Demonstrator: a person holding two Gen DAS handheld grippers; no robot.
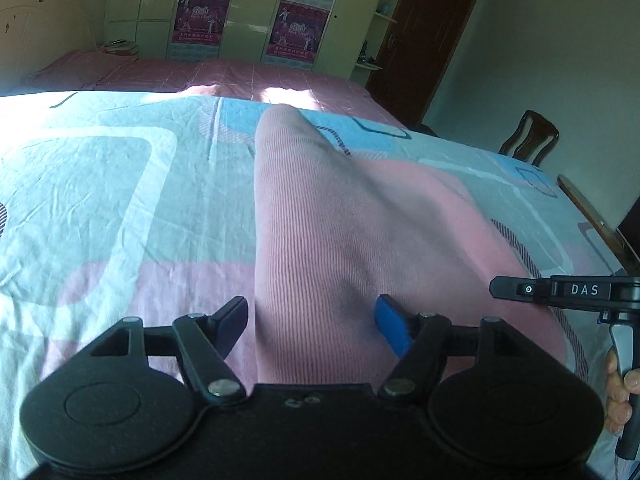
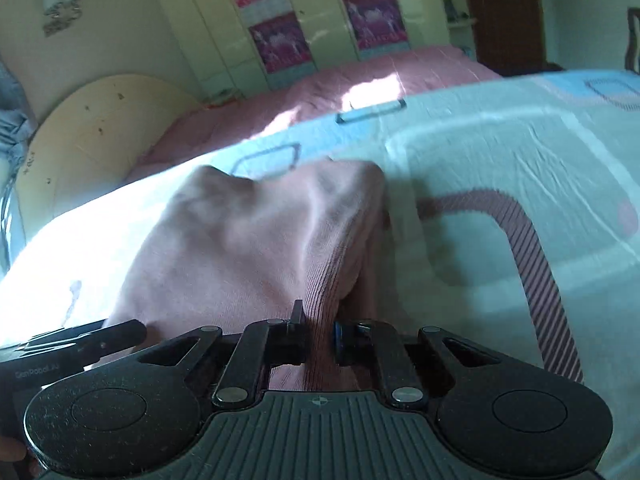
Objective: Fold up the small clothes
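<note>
wide bare patterned bed sheet (image 1: 100,184) spreads left of the pink ribbed garment (image 1: 320,220), whose straight folded edge runs away toward the pink bedspread (image 1: 240,74) and wardrobe (image 1: 248,4); a chair (image 1: 528,136) stands at the right. the left gripper (image 1: 312,324) gapes wide over the garment's near end, holding nothing. the right gripper (image 2: 318,336) is pinched tight on a ribbed fold of the garment.

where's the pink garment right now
The pink garment lies on the patterned bedsheet, lifted at its near edge. In the right wrist view the right gripper pinches its ribbed hem; the left gripper straddles it, jaws open.
</note>
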